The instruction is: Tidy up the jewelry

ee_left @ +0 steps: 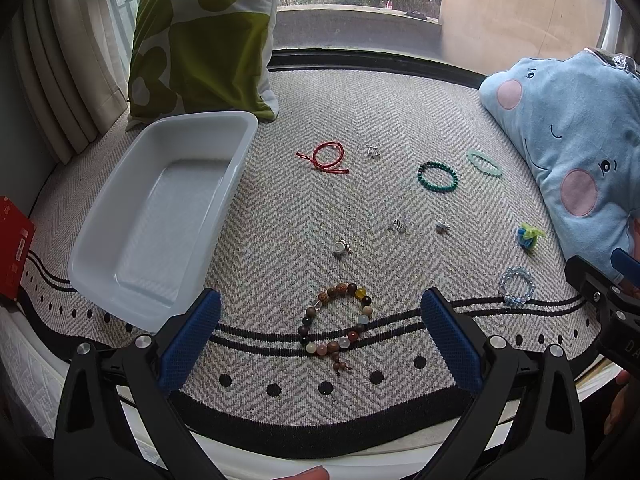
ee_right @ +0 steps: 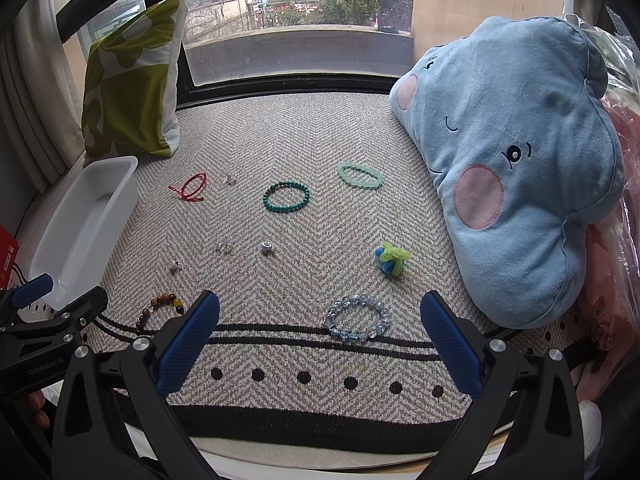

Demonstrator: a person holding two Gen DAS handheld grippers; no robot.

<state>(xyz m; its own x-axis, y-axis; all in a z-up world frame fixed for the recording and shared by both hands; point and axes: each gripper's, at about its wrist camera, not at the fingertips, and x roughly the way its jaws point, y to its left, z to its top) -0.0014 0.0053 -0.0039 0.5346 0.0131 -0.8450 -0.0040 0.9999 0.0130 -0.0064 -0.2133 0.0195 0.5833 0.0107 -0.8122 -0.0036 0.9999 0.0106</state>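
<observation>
My left gripper (ee_left: 320, 334) hangs released, jaws wide apart, nothing in them. The mixed bead bracelet (ee_left: 335, 323) lies on the rug (ee_left: 280, 208) right between its fingertips, not touched. The white tray (ee_left: 160, 216) sits just left of the left finger, nothing inside. Ahead are a small charm (ee_left: 341, 247), two little silver pieces (ee_left: 399, 224) and (ee_left: 442, 226), too small to tell what. Farther ahead is the red cord (ee_left: 325, 157); ahead-right, the dark green bracelet (ee_left: 437, 177) and the pale green bracelet (ee_left: 484, 163).

My right gripper (ee_right: 320, 332) is also released and wide, holding nothing. The clear blue bracelet (ee_right: 357, 318) lies between its tips. A green-blue scrunchie (ee_right: 391, 258) is just ahead-right. The blue cloud pillow (ee_right: 516, 168) stands on the right, the green pillow (ee_right: 132, 88) far left.
</observation>
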